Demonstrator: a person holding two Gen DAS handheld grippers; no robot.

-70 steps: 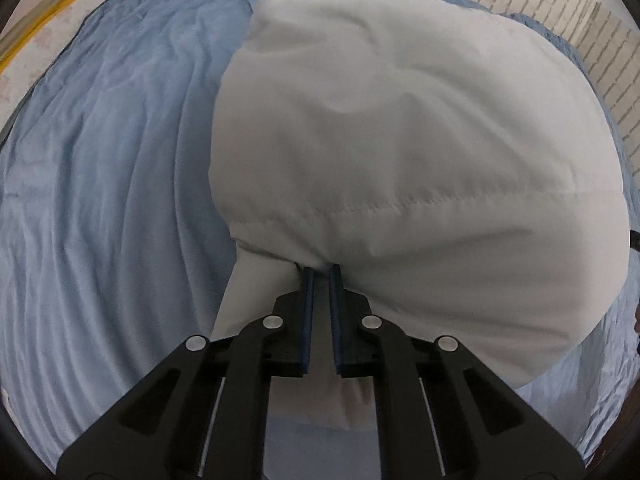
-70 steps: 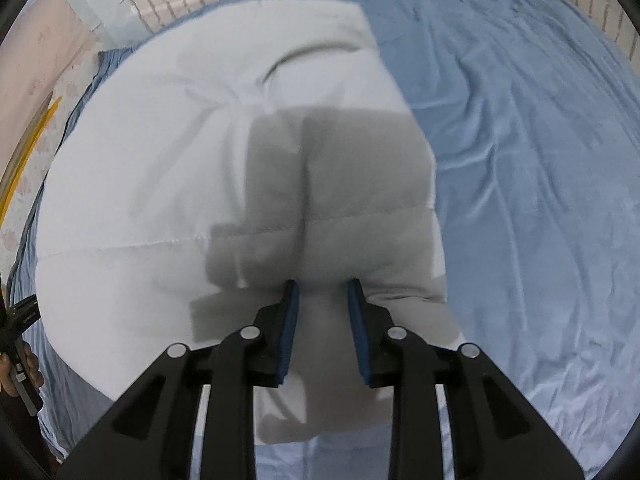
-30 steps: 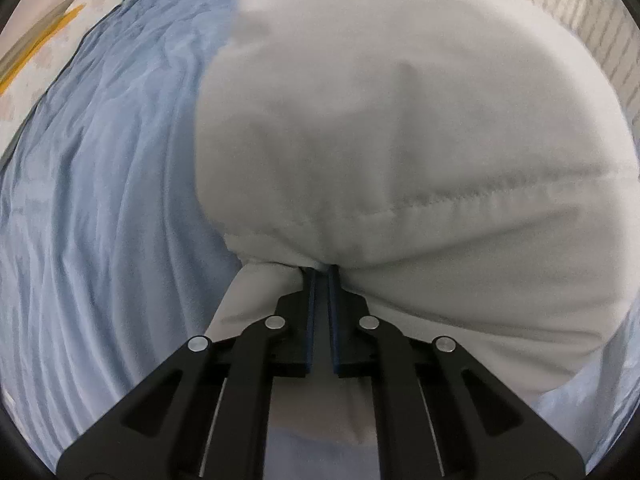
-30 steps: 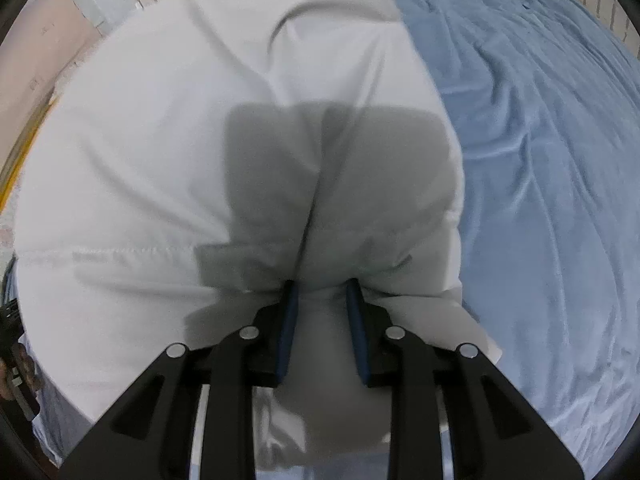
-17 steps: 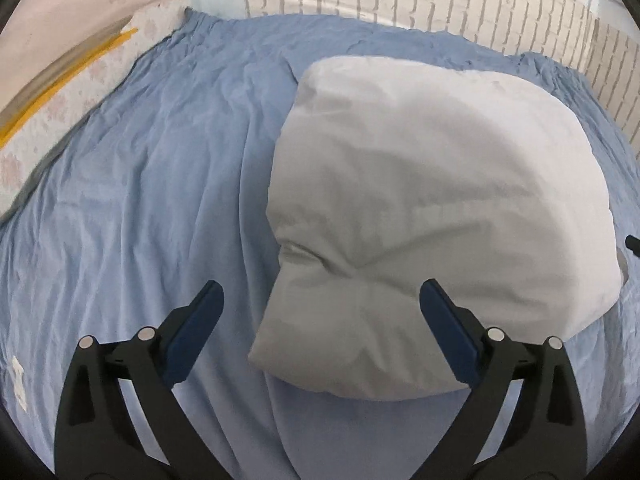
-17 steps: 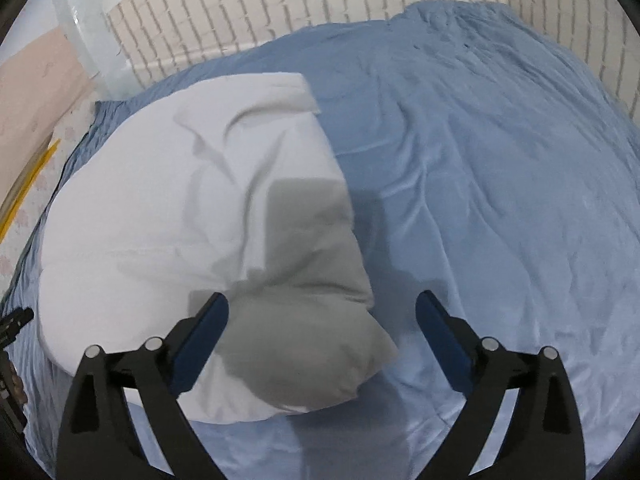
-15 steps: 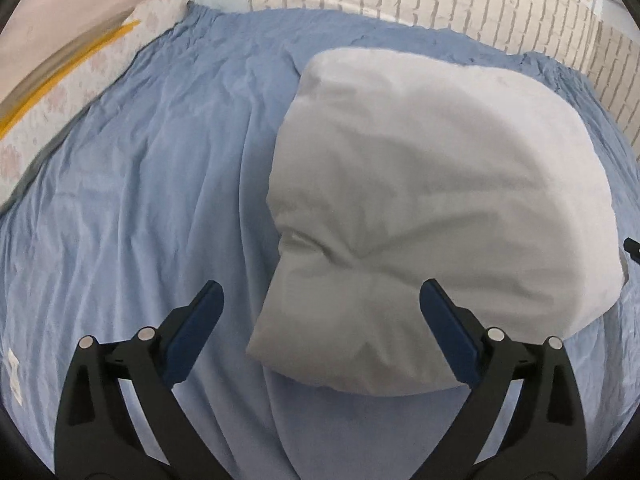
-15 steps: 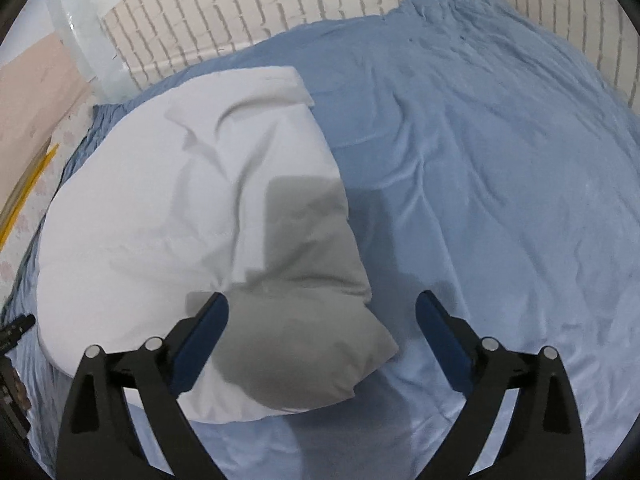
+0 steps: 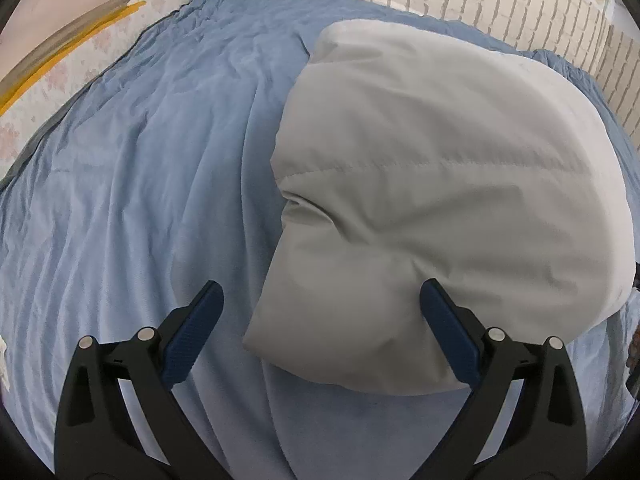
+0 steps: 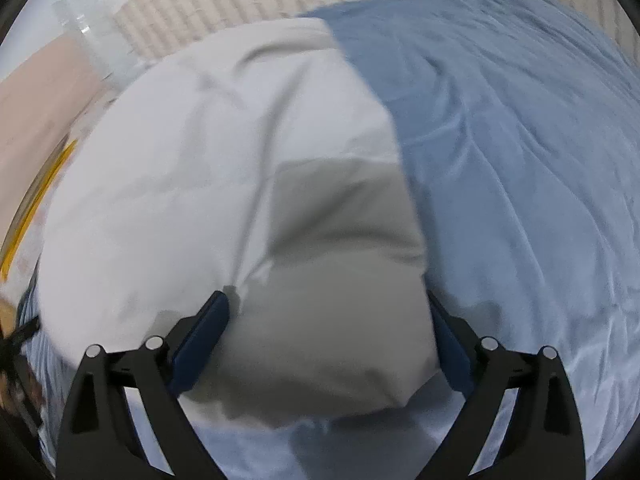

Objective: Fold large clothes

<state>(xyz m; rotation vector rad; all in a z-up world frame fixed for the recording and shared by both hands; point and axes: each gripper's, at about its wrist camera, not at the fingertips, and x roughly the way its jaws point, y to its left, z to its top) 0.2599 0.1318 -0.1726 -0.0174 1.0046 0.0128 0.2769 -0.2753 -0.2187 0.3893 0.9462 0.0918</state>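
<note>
- Both grippers have let go of the white padded garment (image 9: 452, 200): a second ago each was pinched shut on its near edge, now neither holds anything.
- Left gripper (image 9: 320, 316) fingers wide; the garment's near-left corner lies between them, the right finger (image 9: 448, 336) just beside or brushing the fabric, no squeeze visible.
- Right gripper (image 10: 332, 328) fingers also wide but starting to close again; the garment's near-right corner sits between them, not clamped. View blurred, contact hard to tell.
- Garment now rests as a puffy folded bundle on the blue bed sheet (image 9: 132, 184), toward the far side of the bed by the brick wall (image 9: 460, 4), near edge facing the grippers.
- Judgement: this fold is laid down and released; the right fingers closing suggests a re-grip for another fold or for tidying.
- Risk: puffy layers may spring open.
</note>
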